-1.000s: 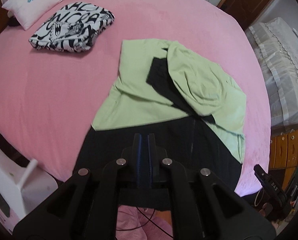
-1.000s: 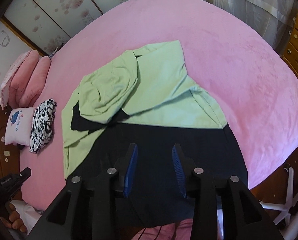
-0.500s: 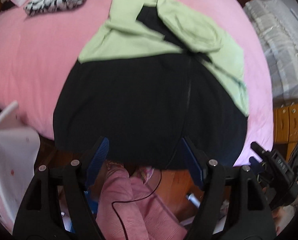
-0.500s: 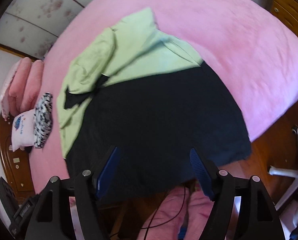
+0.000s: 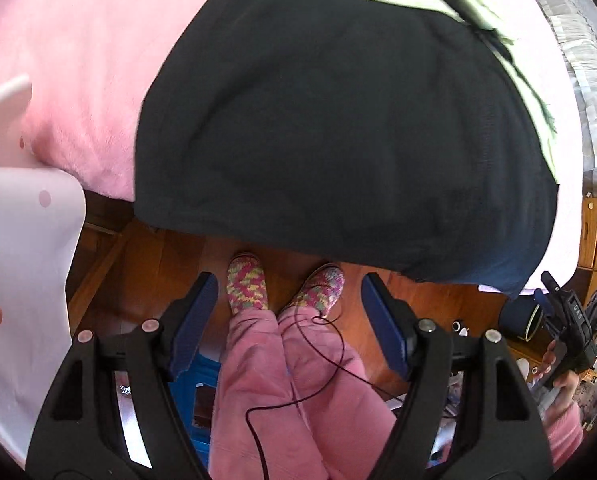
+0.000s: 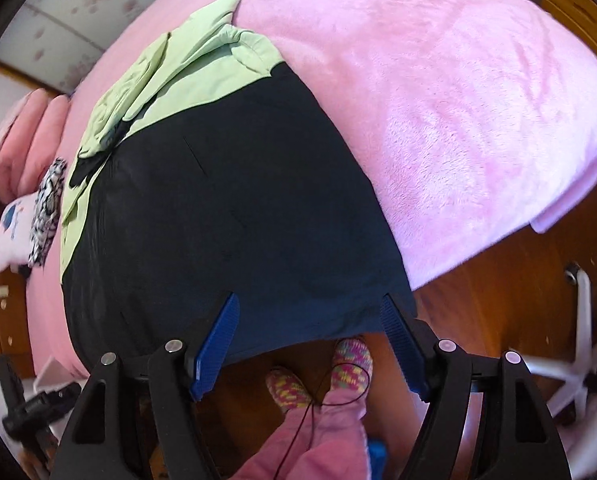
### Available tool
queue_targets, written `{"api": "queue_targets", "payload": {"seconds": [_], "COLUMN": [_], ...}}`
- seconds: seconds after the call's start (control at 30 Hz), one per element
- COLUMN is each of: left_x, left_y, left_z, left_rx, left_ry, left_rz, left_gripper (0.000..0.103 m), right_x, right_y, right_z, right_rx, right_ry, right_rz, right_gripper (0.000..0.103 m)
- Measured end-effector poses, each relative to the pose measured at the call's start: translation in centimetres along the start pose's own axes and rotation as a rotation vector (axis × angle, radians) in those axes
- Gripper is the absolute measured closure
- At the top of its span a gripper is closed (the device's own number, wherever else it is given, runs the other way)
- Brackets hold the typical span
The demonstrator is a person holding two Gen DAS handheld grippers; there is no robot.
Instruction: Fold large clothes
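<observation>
A large garment (image 5: 338, 120), black below and light green above, lies spread on the pink bed (image 5: 78, 60). Its black hem hangs over the near bed edge. My left gripper (image 5: 289, 280) points steeply down just short of that hem, open, with only the floor and a person's feet between its fingers. In the right wrist view the same garment (image 6: 226, 208) fills the middle. My right gripper (image 6: 309, 299) is open, its blue fingertips (image 6: 390, 312) framing the hem near its right corner without pressing it.
A white chair (image 5: 18, 260) stands left of the bed edge and a white chair base (image 6: 574, 364) on the right. A person's pink trousers (image 5: 282, 400) and knitted socks are below on the wooden floor. A folded black-and-white garment (image 6: 46, 208) and pillows (image 6: 12, 220) lie at the far side.
Both grippers have dropped toward the bed's near edge and tipped downward. Their jaws, shut or narrow before, now stand wide. The garment has not moved.
</observation>
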State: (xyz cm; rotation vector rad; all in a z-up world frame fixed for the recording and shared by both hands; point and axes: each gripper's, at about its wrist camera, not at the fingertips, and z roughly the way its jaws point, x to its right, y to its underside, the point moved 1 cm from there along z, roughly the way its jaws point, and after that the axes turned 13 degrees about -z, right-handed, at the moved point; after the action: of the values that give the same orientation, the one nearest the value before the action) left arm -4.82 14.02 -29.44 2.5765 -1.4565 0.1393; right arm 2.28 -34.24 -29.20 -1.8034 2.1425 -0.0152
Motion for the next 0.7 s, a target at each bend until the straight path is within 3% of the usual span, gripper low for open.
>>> {"api": "queue_targets", "payload": {"seconds": [0.1,0.23,0.37,0.5,0.6,0.7], "left_x": [-2.5,-5.3,-7.7,-9.6,-10.4,-11.1], "left_y": [-0.8,-1.7,-3.4,-4.5,-4.7,-4.8], "left_z": [1.5,2.8,3.4,4.0,4.2,4.5], "left_rx": [-0.036,-0.054,-0.075,-0.101,-0.09,-0.075], "left_ry": [0.022,0.058,0.101,0.143,0.157,0.184], "left_rz": [-0.027,-0.068,-0.062,-0.06,-0.056,-0.053], "left_gripper": [0.032,0.032,0.032,0.032,0.032,0.032], "right_x": [1.6,3.2,4.1,4.1,4.9,5.2], "right_y": [0.4,0.6,0.8,0.7,0.6,0.4], "right_z": [1.1,2.1,3.6,5.6,6.1,6.2], "right_rx": [0.006,0.005,-0.042,-0.084,-0.096,-0.12], "right_ry": [-0.022,0.07,0.024,0.061,0.028,-0.032], "right_rz": [-0.033,-0.055,-0.055,-0.129,-0.093,-0.052], "right_gripper": [0.029,0.032,0.033,0.034,0.034,0.052]}}
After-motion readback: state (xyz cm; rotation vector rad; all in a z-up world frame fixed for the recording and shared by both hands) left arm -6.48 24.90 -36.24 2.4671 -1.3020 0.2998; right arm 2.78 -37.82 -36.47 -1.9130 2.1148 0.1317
